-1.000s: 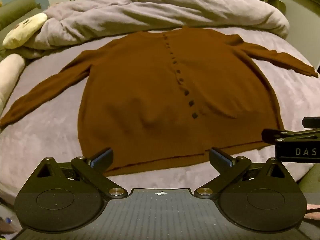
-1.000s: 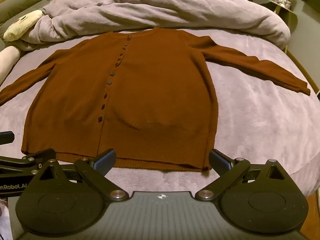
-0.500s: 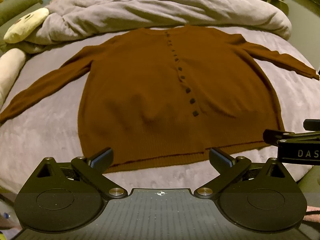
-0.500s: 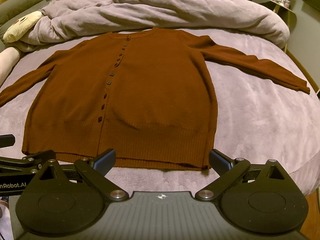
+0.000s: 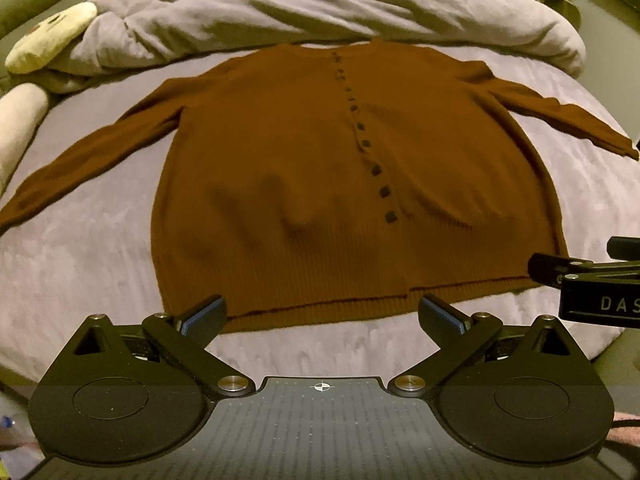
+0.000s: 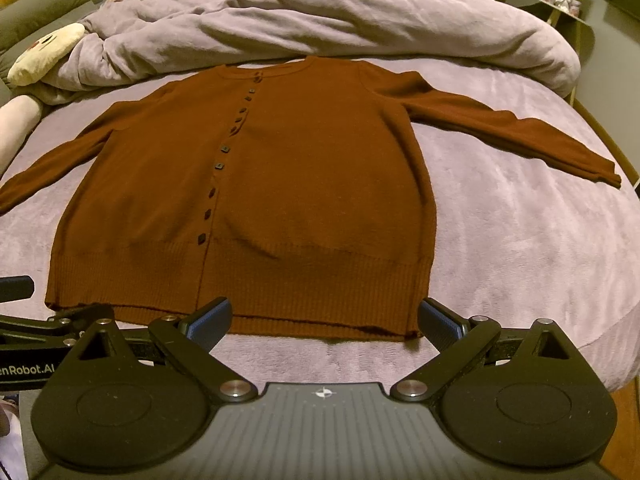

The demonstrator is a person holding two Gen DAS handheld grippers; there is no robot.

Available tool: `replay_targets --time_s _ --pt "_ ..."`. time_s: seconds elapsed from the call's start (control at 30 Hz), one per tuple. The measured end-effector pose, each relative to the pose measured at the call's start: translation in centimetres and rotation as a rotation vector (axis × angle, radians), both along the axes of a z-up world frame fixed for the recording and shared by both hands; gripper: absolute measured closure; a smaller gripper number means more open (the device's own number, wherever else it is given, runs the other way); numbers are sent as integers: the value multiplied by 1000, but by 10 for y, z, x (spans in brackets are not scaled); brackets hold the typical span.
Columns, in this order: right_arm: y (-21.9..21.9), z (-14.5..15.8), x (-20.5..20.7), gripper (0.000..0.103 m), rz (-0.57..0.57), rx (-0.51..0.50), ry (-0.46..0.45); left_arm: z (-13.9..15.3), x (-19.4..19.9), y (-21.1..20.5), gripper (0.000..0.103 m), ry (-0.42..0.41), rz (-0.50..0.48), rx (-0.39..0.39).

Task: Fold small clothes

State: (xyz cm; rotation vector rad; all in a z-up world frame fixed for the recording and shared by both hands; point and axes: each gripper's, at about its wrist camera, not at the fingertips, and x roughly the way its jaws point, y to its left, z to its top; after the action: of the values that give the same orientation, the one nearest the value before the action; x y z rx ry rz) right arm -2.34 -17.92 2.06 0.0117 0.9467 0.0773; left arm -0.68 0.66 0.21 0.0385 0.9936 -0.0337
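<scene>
Brown cardigan (image 5: 320, 184) flat on lilac bed (image 5: 80, 256); both hand-held grippers (image 5: 320, 314) (image 6: 326, 316) spread, empty.

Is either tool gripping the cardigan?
No: the left tool and right tool are open, short of the cardigan hem.

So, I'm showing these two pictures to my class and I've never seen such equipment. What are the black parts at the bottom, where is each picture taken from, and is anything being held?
There is no robot here: a person holds a hand tool in each hand, each with two fingers and a wide-angle camera looking forward along them. One picture comes from the left gripper, the other from the right gripper. The black shapes at the bottom are each tool's own body, and each view catches the other tool at its edge. Both pairs of fingers stand wide apart and hold nothing. On the bed a brown cardigan lies flat, buttoned, sleeves spread out, its hem nearest the tools. A crumpled duvet lies behind it. No folding has begun.
</scene>
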Motion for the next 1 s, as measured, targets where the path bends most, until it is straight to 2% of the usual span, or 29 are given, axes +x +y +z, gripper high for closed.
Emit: replay_targets --time_s 1.0 --pt "-2 -2 1 4 -4 9 3 -3 2 0 0 11 9 7"
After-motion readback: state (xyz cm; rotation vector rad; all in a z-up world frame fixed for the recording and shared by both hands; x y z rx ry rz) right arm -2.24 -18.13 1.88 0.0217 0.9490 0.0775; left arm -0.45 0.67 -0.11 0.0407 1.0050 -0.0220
